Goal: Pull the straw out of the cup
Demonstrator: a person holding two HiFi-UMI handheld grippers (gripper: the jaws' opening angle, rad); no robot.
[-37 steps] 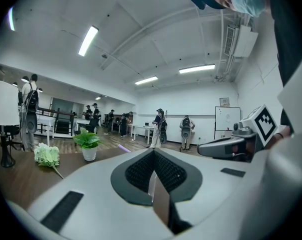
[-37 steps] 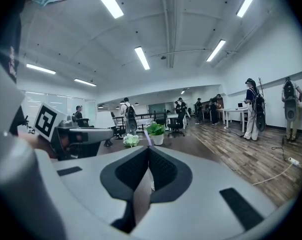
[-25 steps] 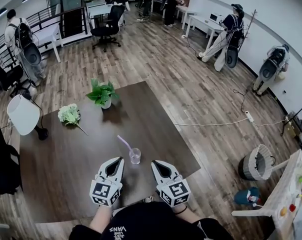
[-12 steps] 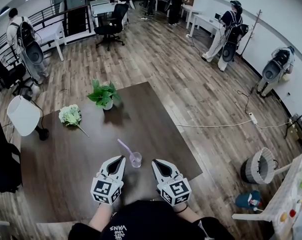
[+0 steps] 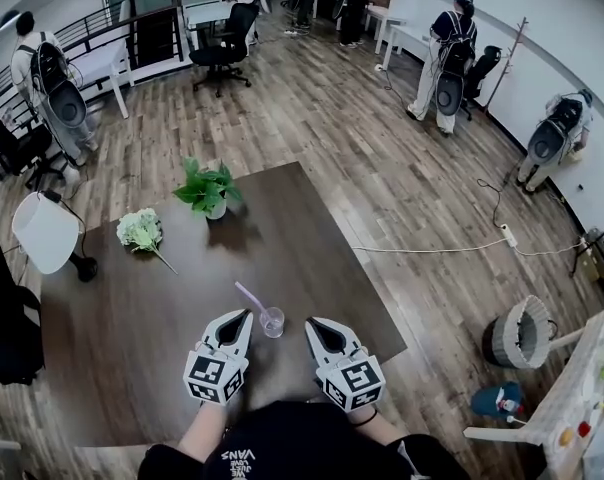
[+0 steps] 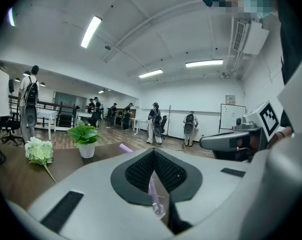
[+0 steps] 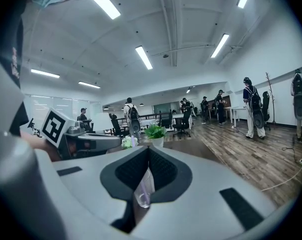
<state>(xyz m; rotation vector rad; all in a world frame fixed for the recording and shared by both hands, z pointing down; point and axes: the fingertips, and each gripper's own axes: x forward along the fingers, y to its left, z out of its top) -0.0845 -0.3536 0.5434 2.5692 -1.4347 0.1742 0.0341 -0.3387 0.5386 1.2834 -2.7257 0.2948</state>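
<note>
Inching left gripper (image 5: pixel 244 315) and right gripper (image 5: pixel 311 323) up beside cup (image 5: pixel 272 321); both jaws together, empty. Straw (image 5: pixel 248 296) still seated; pull not begun.

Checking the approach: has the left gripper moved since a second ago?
Yes. The left gripper has edged slightly forward, away from the person, its tip drawing up alongside the cup.

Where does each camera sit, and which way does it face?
Head view: on the head, facing down at the table and cup; left gripper, right gripper, forearms show.
Left gripper view: on that gripper, looking along its shut jaws at the cup; right gripper alongside.
Right gripper view: likewise; left gripper alongside.
Shared: cup, potted plant.
</note>
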